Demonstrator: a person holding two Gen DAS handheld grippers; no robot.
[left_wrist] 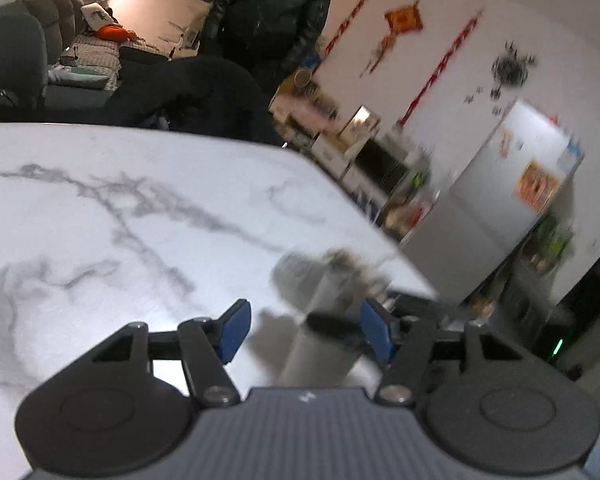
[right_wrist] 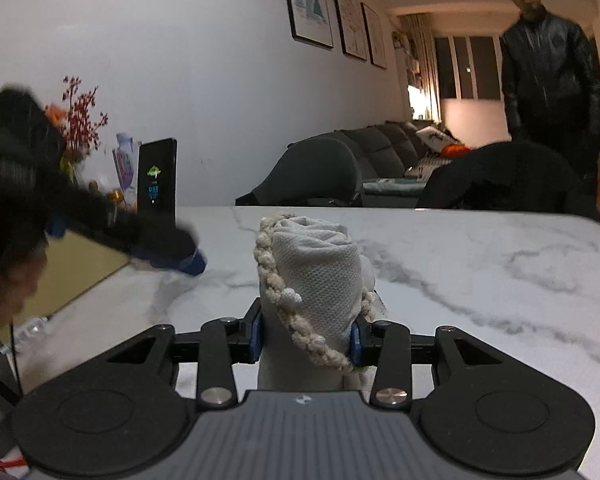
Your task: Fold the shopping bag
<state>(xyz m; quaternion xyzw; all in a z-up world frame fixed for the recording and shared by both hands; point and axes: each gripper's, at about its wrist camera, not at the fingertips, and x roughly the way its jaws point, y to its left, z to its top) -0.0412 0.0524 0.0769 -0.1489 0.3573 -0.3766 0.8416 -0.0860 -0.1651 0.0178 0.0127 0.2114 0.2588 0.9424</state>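
The shopping bag [right_wrist: 312,284] is a white mesh-textured roll, wrapped round by its braided rope handle [right_wrist: 272,280]. It stands upright above the marble table [right_wrist: 480,260]. My right gripper [right_wrist: 306,338] is shut on the lower part of the roll, a blue pad on each side. In the left wrist view the bag [left_wrist: 320,344] is a motion-blurred pale cylinder close to the right pad. My left gripper [left_wrist: 305,332] is open with its blue pads wide apart. In the right wrist view the left gripper [right_wrist: 180,254] is a dark blur left of the roll, not touching it.
A person in a black jacket [right_wrist: 552,80] stands beyond the table's far edge, behind two dark chairs [right_wrist: 320,172]. A lit phone [right_wrist: 156,180] and a vase of red flowers [right_wrist: 80,120] stand at the far left by the wall. A fridge [left_wrist: 500,184] stands off the table's right side.
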